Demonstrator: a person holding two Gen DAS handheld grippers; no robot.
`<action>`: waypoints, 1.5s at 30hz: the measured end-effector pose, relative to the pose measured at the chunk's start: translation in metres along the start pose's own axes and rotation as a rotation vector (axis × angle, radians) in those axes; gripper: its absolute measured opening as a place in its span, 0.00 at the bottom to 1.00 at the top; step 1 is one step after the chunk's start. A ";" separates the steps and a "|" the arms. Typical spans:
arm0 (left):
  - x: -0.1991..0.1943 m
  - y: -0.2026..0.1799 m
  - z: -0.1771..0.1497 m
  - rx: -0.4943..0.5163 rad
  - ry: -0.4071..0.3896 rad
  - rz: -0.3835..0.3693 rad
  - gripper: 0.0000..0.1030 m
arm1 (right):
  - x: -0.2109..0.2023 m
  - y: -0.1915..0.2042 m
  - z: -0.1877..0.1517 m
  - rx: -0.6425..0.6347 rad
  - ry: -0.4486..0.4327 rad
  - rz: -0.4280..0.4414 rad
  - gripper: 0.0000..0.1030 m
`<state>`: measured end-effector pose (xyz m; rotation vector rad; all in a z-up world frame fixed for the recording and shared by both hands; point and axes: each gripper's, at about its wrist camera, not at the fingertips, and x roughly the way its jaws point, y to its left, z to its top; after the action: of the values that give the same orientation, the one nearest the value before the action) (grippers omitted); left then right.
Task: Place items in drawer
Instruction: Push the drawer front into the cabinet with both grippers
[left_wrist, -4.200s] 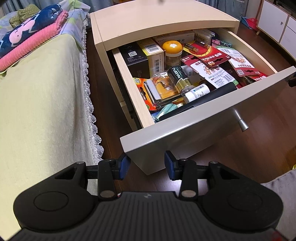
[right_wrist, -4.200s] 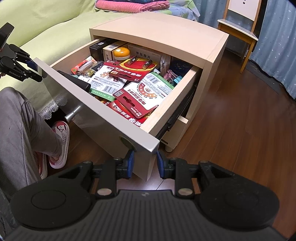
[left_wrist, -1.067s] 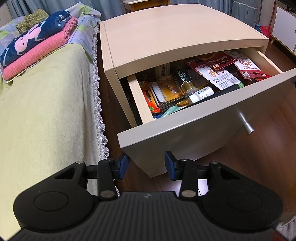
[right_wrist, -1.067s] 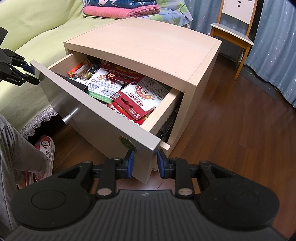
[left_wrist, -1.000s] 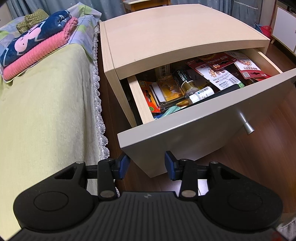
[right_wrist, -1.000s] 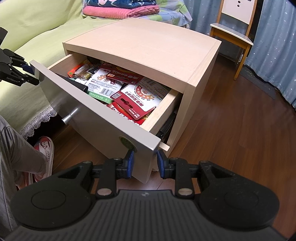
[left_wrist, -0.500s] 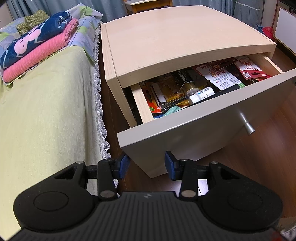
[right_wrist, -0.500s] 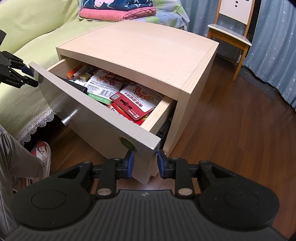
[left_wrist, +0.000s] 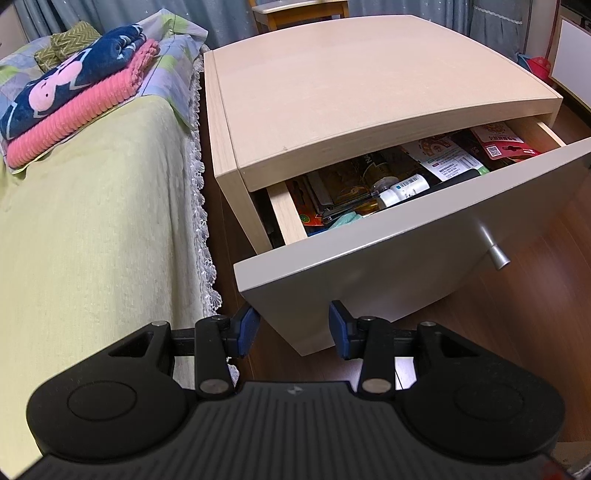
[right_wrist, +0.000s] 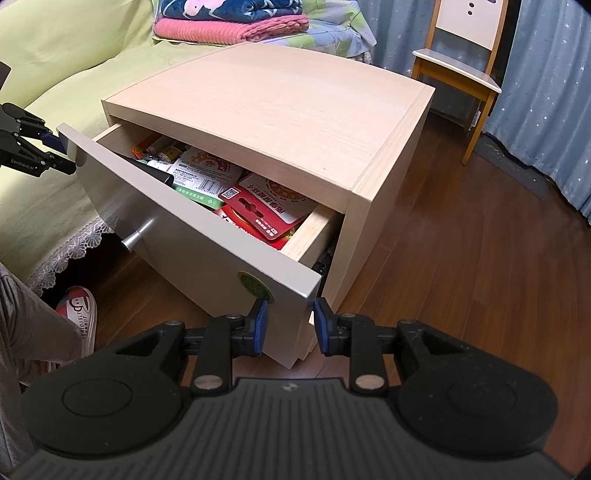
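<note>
- Left gripper (left_wrist: 291, 326): jaws stand apart and hold nothing, set against the lower left corner of the drawer front (left_wrist: 388, 258). Contact between the blue pads and the panel appears likely but cannot be confirmed.
- Drawer (right_wrist: 207, 236): roughly half extended from the nightstand (right_wrist: 273, 110). The items are inside it: a white bottle (left_wrist: 404, 189), a black rod-shaped object (left_wrist: 454, 177) lying along the front panel, and red packaging cards (right_wrist: 269, 214) stacked to the right.
- Knob (right_wrist: 135, 236): untouched; neither gripper is on it.
- Right gripper (right_wrist: 287, 325): jaws parted moderately, empty, straddling the lower right corner of the drawer front.
- Assessment: the placing looks finished; closing the drawer is the step in hand.
- Recommendation: push both corners evenly and straight toward the nightstand, so the drawer does not skew on its runners.
- Recommendation: keep the push slow. The cards sit high near the top edge of the opening and could catch under the nightstand top.
- Hazard: bed cover (left_wrist: 92, 221) with its lace fringe hangs just beside the left gripper; keep clear.
</note>
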<state>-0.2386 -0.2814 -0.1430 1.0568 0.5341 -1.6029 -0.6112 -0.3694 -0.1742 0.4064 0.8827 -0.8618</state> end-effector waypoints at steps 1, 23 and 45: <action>0.000 0.000 0.000 0.000 -0.001 0.001 0.45 | 0.000 -0.001 0.001 0.000 0.000 -0.001 0.24; -0.002 -0.007 0.004 -0.008 -0.009 0.013 0.45 | -0.001 -0.006 0.004 0.015 -0.013 -0.006 0.24; -0.036 -0.062 0.028 -0.333 0.083 -0.044 0.62 | -0.015 0.066 -0.015 0.470 -0.012 -0.116 0.37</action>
<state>-0.3060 -0.2652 -0.1093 0.8665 0.8526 -1.4495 -0.5713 -0.3129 -0.1727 0.7612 0.6925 -1.1812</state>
